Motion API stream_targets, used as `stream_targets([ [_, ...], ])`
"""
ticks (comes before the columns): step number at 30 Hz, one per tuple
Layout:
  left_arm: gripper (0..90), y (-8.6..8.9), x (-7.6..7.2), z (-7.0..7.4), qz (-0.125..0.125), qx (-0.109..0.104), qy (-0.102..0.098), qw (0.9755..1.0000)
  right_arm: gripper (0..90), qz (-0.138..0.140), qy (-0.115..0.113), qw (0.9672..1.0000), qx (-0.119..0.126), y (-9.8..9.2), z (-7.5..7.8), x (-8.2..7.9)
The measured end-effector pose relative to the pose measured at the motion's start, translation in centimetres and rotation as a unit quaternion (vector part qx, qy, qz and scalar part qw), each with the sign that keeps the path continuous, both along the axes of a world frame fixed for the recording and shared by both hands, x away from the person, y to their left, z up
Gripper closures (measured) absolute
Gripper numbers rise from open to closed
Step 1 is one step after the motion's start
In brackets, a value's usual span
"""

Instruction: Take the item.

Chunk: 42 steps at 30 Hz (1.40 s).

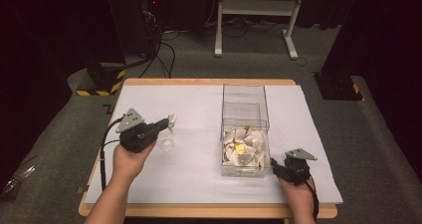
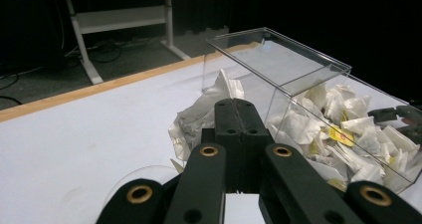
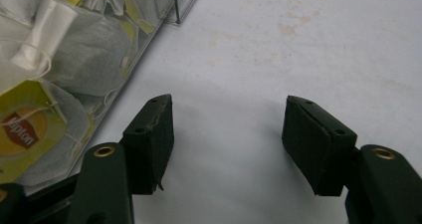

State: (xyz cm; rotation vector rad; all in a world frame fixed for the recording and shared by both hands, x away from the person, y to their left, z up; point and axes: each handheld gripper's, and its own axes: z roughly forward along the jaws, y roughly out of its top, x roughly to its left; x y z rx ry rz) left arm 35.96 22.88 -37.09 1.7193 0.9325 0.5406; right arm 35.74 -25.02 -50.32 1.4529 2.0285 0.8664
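High view, left to right. The left gripper [image 1: 170, 120], held in the left hand [image 1: 127, 160], hovers above the left half of the white table cover [image 1: 194, 169], its jaws pressed together on a tea bag [image 2: 206, 115] that hangs just above a small clear glass cup [image 1: 167, 144]. Right of centre stands a clear plastic box [image 1: 245, 130], its near compartment piled with tea bags [image 1: 244, 149], its far compartment bare. Just beside the box's near right corner rests the right gripper [image 3: 226, 134], low over the cover, jaws parted and holding nothing
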Motion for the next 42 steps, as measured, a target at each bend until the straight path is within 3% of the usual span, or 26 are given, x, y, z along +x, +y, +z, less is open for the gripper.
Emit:
stream_targets([
  [10,90.0,1.1,0.1,-0.4,0.01,-0.002,0.005,0.9999,37.8,-0.001,-0.001,1.0,-0.001,0.1,0.0,-0.1],
  [22,89.9,1.5,0.8,-3.2,0.025,0.004,0.035,0.9991,38.0,0.0,-0.003,1.0,-0.004,0.1,0.0,-0.1],
  [32,89.9,2.1,1.4,-5.8,0.046,0.02,0.068,0.9964,38.0,0.0,-0.003,1.0,-0.004,0.1,0.0,-0.1],
  [40,89.7,2.0,1.6,-6.0,0.053,0.031,0.069,0.9958,38.1,0.0,-0.002,1.0,-0.004,0.1,0.0,-0.1],
  [42,83.8,1.9,1.6,-5.9,0.052,0.034,0.064,0.996,38.1,0.0,-0.002,1.0,-0.003,0.1,0.0,-0.1],
])
